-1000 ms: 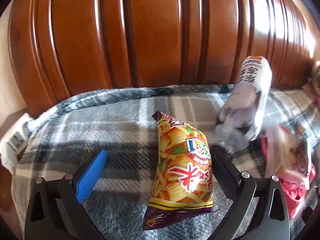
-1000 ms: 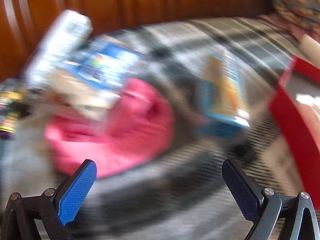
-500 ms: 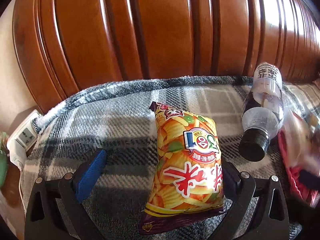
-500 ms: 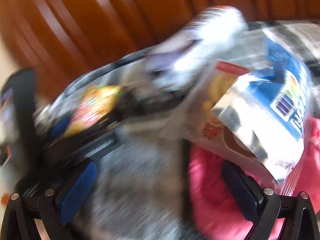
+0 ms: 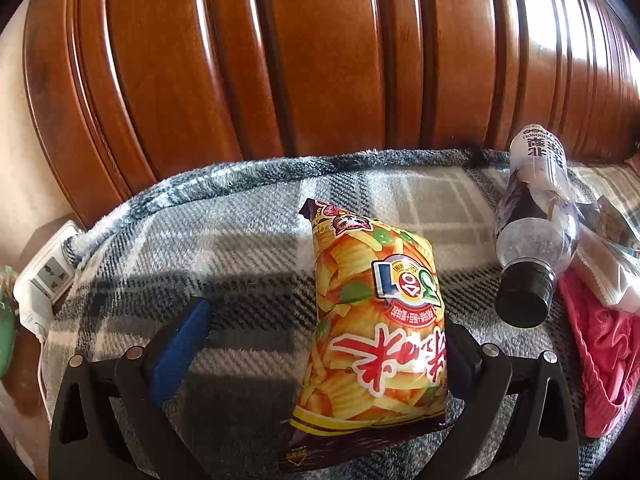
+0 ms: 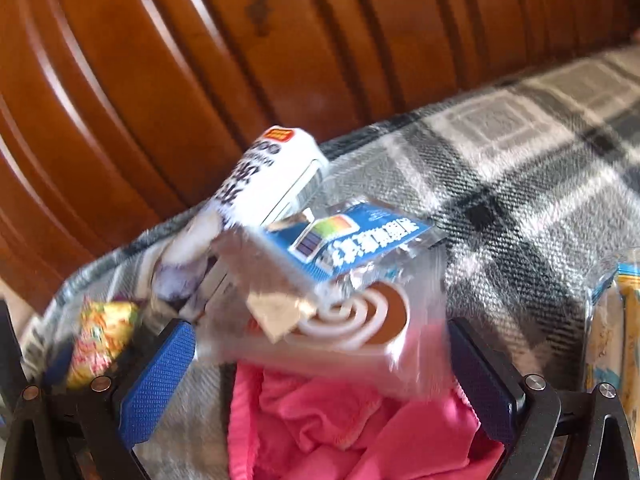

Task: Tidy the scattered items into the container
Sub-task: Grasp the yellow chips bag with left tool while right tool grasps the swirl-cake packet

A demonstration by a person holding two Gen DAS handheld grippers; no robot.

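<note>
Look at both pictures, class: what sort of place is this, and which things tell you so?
Probably a bedroom at home, on a bed. A grooved wooden headboard rises behind a soft plaid blanket, and a power strip sits beside it. A snack bag and bottle lie on the blanket.

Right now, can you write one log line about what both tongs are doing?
left tongs: open around chip bag | right tongs: open around pastry packet | nothing gripped
</note>
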